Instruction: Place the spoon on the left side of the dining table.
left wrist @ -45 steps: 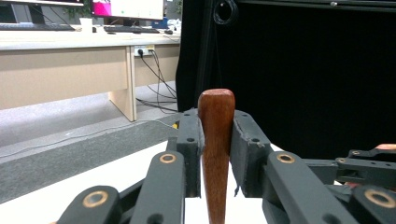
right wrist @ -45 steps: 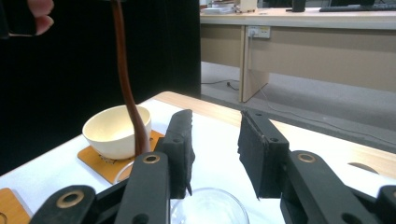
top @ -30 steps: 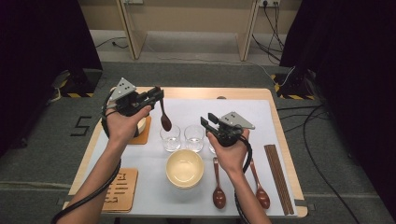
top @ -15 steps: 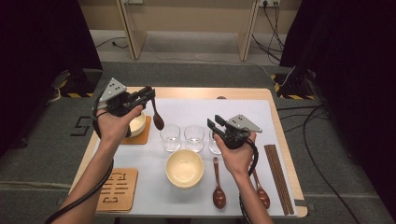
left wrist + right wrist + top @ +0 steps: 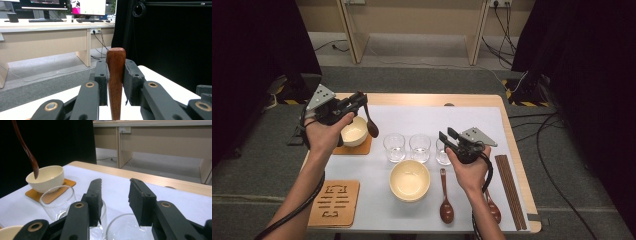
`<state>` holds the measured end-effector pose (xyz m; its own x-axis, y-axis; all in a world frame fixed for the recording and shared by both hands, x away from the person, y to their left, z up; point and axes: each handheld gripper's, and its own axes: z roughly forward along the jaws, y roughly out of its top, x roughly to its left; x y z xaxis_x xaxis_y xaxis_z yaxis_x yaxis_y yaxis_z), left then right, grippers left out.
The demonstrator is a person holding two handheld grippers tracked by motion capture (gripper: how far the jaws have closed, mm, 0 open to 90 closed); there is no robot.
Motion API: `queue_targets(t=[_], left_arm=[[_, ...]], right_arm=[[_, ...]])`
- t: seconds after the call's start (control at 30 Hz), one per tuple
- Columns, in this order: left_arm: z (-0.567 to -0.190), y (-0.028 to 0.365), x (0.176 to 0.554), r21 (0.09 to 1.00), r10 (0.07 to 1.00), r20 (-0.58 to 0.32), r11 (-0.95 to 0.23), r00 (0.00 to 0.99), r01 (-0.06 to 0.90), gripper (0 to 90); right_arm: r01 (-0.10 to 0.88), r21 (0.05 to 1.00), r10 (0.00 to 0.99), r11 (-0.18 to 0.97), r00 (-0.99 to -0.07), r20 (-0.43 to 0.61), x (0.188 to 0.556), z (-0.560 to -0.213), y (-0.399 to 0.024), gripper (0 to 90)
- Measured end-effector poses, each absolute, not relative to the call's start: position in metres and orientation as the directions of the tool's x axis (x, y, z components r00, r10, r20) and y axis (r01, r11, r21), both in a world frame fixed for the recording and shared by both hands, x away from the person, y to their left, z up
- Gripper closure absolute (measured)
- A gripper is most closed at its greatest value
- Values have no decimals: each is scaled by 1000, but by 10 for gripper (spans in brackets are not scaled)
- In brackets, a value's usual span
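High view: left gripper (image 5: 357, 101) pinches a wooden spoon (image 5: 371, 125), bowl end hanging by the small bowl (image 5: 353, 131), seemingly just clear; left gripper view: handle clamped upright; right gripper view: right gripper (image 5: 115, 197) spread, empty, above glasses (image 5: 58, 201).

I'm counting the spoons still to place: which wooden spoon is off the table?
The spoon clamped in the left gripper, hanging over the small bowl; two others lie flat.
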<state>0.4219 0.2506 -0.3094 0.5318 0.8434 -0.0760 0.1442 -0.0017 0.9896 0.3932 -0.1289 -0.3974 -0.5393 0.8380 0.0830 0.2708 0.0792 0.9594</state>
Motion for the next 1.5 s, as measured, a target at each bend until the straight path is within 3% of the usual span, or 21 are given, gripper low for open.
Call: queue_targets(t=[1.5], left_arm=[[-324,292,442,990,915,-74,20,397,137,746]], right_arm=[[324,944,884,58,-457,102,371,-428,-169,584]])
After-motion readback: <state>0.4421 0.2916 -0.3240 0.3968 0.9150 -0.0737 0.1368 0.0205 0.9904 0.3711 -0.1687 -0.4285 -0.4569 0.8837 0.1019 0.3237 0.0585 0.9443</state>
